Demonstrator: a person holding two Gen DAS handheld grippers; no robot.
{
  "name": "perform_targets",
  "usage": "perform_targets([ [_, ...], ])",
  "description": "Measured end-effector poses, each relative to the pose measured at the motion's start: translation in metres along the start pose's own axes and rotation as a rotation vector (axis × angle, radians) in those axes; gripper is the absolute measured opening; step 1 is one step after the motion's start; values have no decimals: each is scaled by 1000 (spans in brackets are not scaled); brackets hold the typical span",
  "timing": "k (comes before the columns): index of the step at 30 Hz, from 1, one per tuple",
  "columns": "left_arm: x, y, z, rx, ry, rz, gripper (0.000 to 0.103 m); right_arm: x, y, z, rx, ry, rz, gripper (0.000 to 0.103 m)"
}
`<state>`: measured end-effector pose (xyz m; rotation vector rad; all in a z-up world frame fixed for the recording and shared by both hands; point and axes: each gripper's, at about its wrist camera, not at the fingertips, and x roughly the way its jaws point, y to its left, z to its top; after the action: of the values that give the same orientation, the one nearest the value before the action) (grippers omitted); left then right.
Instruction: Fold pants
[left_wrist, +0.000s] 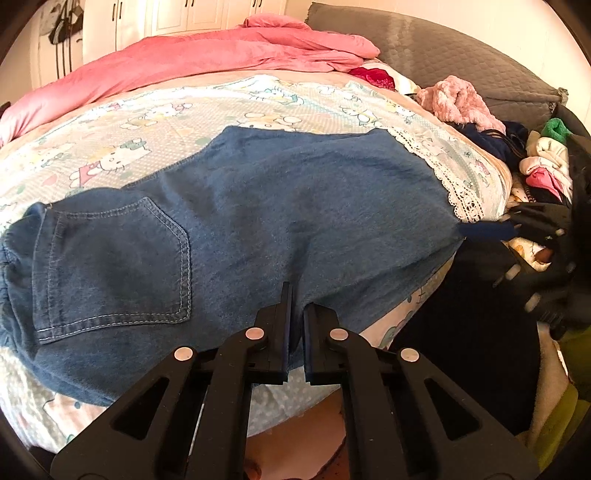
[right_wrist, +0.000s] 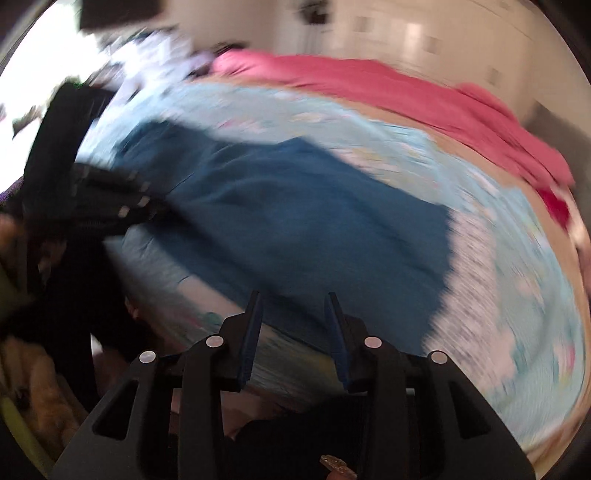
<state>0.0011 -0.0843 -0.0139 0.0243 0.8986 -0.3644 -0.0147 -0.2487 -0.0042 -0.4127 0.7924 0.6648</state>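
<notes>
A bed (left_wrist: 155, 122) with a cartoon-print, lace-edged sheet is seen, a plush pink blanket (left_wrist: 207, 59) at 12 o'clock. Blue denim pants (left_wrist: 258, 206) (stitched pocket uppermost) are spread flat on it. The left gripper (left_wrist: 295, 306) has jaws clenched on the pants' near edge; the right gripper (right_wrist: 294, 299) has jaws released.

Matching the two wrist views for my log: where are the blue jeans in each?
Left wrist: the jeans fill the centre, back pocket at lower left.
Right wrist: blurred, they run from upper left to centre right.
Shared landmark: the pink blanket behind them.
</notes>
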Motion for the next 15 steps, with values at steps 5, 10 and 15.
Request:
perform_targets([
  [5,-3,2,0,-4,-4,0,0,31,22,12,-143,26,-91,34],
  [10,-6,3,-3,9,7,-16,1,33,14,9,-150,83,5,3],
  [15,2,6,-10,8,53,-29,5,33,11,-4,-142,121,69,3],
])
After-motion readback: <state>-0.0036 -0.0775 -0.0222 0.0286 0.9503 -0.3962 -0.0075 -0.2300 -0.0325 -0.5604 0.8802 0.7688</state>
